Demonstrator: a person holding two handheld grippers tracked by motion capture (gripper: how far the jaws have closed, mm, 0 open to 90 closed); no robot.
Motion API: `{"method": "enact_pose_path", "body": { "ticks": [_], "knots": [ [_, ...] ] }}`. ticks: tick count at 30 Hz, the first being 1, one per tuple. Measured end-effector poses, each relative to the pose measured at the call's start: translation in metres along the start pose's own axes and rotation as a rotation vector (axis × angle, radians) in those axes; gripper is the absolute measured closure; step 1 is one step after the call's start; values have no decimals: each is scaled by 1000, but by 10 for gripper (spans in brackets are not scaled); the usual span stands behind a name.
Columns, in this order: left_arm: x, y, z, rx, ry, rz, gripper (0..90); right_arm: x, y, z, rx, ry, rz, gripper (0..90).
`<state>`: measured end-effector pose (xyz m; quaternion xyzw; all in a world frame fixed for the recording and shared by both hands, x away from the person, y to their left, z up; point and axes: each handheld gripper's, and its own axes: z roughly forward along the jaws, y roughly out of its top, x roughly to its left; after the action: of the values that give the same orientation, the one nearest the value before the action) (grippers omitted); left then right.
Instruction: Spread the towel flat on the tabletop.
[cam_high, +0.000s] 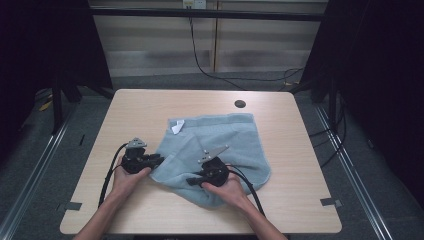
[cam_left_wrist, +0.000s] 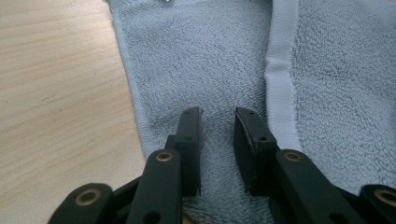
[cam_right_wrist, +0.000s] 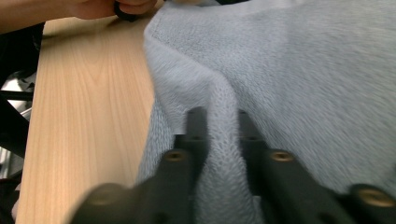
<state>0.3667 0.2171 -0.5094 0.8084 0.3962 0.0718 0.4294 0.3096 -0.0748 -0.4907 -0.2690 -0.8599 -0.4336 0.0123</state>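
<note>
Both my grippers on the blue towel (cam_high: 225, 145)

Towel lies mid-table (cam_high: 150, 107). My right gripper (cam_right_wrist: 218, 116) pinches a raised fold at its 6 o'clock edge; left gripper (cam_left_wrist: 217, 116), jaws narrowly apart, rests over its 9 o'clock corner.

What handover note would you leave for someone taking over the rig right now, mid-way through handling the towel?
Right gripper: shut on a raised ridge of the light blue towel, near its front edge.
Left gripper: open, jaws over the towel's left edge, a gap between them, nothing pinched.
Towel: rumpled at the middle of the table, one flap folded over, white label showing at the back left corner.
Done: one grip taken.
Left: probably close the left gripper on the edge, then fold or spread.
</note>
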Motion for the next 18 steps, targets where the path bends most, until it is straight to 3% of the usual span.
{"method": "enact_pose_path", "body": {
  "ticks": [3, 6, 8, 9, 11, 12, 15, 18],
  "knots": [
    [0, 0, 0, 1, 2, 3, 728, -2, -3, -25, -55, -44, 5, 849],
    [0, 0, 0, 5, 9, 9, 729, -8, -13, -58, -119, -117, 40, 849],
    [-1, 0, 0, 6, 12, 10, 732, -15, -23, -81, -161, -185, 80, 848],
    [-1, 0, 0, 1, 11, 7, 732, -19, -30, -92, -178, -196, 104, 846],
    [-3, 0, 1, 11, -19, 7, 740, -25, -44, -110, -207, -235, 153, 828],
    [-6, 0, 1, 19, -26, 22, 742, -28, -51, -116, -210, -240, 181, 818],
    [-19, 1, 2, 42, 29, 93, 741, -33, -72, -119, -155, -297, 253, 687],
    [-23, -1, 0, 46, 8, 105, 734, -40, -87, -124, -140, -333, 307, 641]
  ]
}}
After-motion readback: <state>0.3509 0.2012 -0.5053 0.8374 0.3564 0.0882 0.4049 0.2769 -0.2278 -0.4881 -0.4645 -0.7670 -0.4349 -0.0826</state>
